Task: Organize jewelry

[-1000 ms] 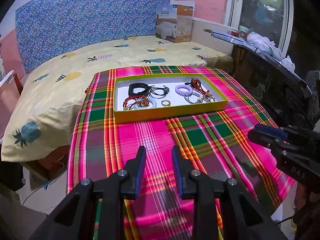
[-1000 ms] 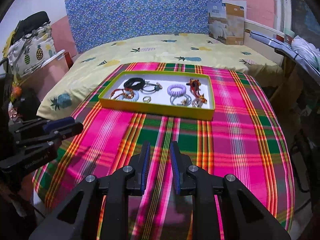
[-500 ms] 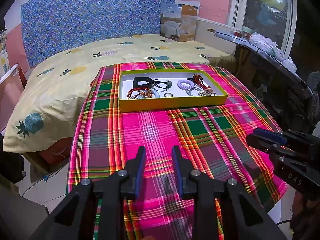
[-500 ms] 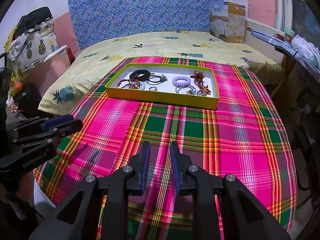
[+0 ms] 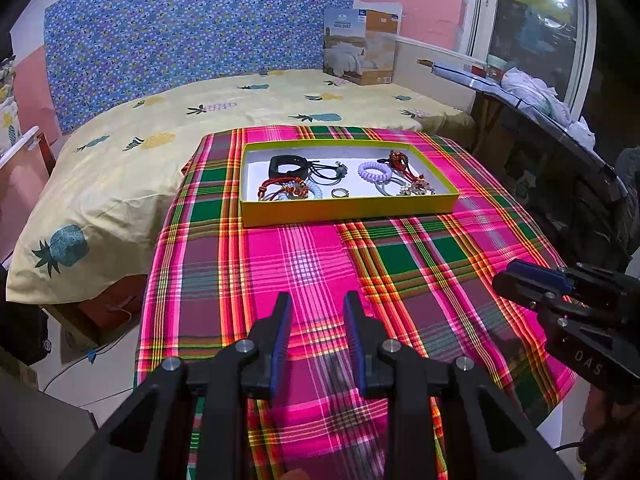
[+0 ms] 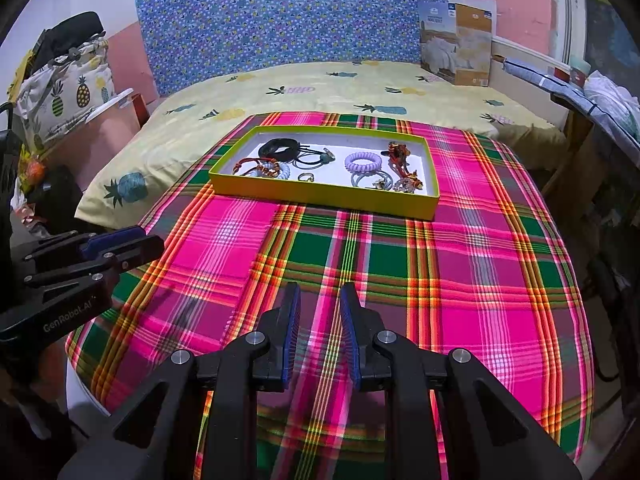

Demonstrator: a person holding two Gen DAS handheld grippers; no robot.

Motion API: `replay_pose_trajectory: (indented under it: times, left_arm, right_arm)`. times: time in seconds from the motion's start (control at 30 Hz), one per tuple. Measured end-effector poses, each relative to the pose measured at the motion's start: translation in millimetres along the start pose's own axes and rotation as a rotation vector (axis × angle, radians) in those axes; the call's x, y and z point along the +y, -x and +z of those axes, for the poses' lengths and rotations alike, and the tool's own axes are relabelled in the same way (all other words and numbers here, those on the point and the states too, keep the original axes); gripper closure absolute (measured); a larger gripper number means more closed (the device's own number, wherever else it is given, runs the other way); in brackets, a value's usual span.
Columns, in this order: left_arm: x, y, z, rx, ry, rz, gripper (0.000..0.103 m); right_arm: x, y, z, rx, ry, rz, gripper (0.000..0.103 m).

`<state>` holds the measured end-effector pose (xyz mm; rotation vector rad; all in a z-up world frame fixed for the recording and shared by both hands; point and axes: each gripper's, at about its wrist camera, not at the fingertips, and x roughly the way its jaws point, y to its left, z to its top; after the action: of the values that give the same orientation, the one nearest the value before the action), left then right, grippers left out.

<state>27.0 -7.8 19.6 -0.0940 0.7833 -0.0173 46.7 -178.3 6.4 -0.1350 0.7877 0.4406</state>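
Both grippers hang over the near part of the plaid cloth [image 5: 312, 264], well short of the tray [image 5: 348, 212]. L gripper [image 5: 318, 304]: jaws apart, nothing between. R gripper [image 6: 320, 296]: narrower gap, also empty. Yellow-rimmed tray sits toward the far end of the cloth, w/ bare cloth on every side and a wide clear stretch btwn it and the fingertips. Inside: black band [image 5: 288, 166], lilac coil tie [image 5: 374, 170], ring [image 5: 339, 192], red cord bracelets [image 5: 280, 190], all loose on the white floor. Bed [image 5: 160, 140] lies beyond the cloth's far edge.
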Motion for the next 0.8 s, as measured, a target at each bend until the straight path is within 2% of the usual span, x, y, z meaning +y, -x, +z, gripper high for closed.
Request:
replay_pose_trajectory:
  times: [0.8]
  left_arm:
    - [2.0,-1.7,-0.9,0.011,0.006,0.011,0.075]
  right_arm:
    - [0.7,-0.2,0.8,0.002,0.001,0.0,0.082]
